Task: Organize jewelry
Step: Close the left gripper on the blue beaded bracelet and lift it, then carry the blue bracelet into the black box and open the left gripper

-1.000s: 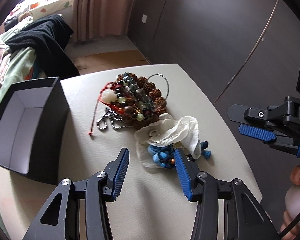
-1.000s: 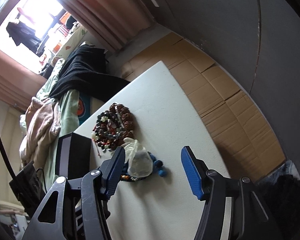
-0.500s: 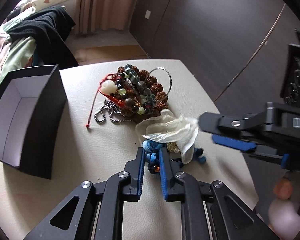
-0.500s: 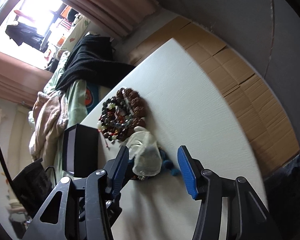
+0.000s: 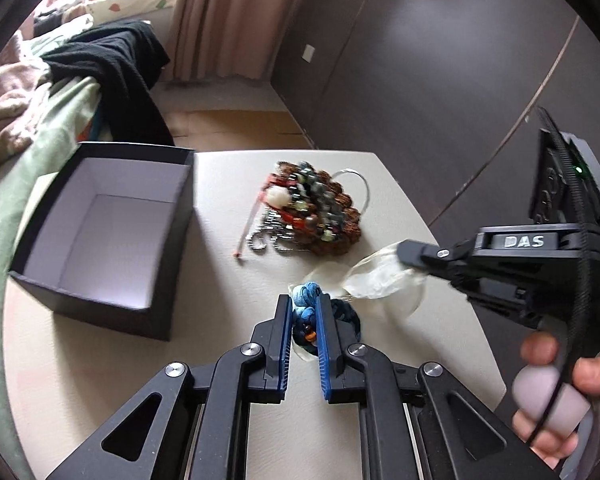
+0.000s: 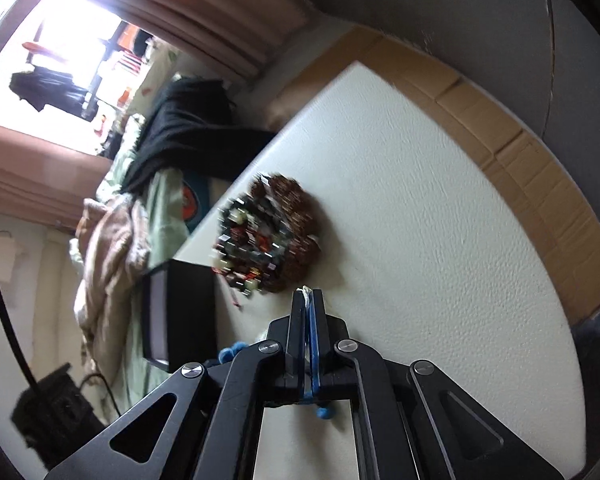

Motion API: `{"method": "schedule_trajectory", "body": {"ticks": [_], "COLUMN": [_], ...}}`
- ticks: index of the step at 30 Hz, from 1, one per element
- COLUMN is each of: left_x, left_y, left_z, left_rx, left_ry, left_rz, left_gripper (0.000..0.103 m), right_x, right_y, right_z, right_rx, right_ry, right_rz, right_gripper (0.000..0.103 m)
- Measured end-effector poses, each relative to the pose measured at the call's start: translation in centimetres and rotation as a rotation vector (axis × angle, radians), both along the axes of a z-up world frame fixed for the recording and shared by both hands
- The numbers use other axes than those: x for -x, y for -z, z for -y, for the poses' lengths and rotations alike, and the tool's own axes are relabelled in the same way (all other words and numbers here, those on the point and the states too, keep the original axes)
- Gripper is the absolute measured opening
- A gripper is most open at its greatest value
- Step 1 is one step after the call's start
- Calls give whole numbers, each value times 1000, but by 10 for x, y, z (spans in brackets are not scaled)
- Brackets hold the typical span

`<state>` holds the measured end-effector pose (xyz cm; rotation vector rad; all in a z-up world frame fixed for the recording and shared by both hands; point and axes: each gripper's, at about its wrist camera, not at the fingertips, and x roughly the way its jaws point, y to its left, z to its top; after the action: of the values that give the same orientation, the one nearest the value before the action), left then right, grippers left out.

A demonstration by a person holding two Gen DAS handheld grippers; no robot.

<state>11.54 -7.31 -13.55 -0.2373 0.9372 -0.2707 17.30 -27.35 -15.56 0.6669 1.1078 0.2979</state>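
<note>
My left gripper (image 5: 303, 312) is shut on a blue bead necklace (image 5: 306, 300) that lies partly in a sheer white pouch (image 5: 376, 278) on the cream table. My right gripper (image 6: 308, 300) is shut on the pouch's edge (image 6: 307, 293); it also shows in the left wrist view (image 5: 410, 250), pulling the pouch to the right. A pile of beaded bracelets and a silver chain (image 5: 312, 212) lies farther back and shows blurred in the right wrist view (image 6: 268, 236). An open black box (image 5: 104, 232) with a white inside stands at the left.
The cream table (image 5: 112, 380) ends close behind the pile and at the right. A bed with green bedding and black clothing (image 5: 112, 64) lies beyond the box. Dark wall panels (image 5: 420, 80) and cardboard flooring (image 6: 512, 152) lie past the table.
My left gripper closed on the blue necklace and lifted it a little. My right gripper moved in, closed on the pouch's edge and pulled it away from the necklace.
</note>
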Motion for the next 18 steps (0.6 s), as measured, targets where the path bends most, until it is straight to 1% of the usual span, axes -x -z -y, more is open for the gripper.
{"method": "schedule_trajectory", "body": {"ticks": [3, 6, 9, 14, 18], "left_x": [6, 13, 20, 30, 33], "left_y": [-10, -20, -33, -49, -56], "left_z": [-16, -30, -39, -58, -69], "left_rx": [28, 91, 94, 137, 123], "left_ry": [-20, -35, -54, -88, -116], "left_rz": [23, 30, 65, 111, 131], "left_gripper": [12, 12, 12, 12, 12], "right_x": [2, 6, 10, 15, 17], "right_y": [-6, -18, -31, -45, -50], "right_z": [1, -4, -14, -22, -26], "right_rx": [-31, -53, -67, -81, -94], "right_ry": [2, -12, -26, -13, -2], "right_rz": [17, 57, 106, 151, 166], "right_gripper": [3, 3, 3, 3, 3]}}
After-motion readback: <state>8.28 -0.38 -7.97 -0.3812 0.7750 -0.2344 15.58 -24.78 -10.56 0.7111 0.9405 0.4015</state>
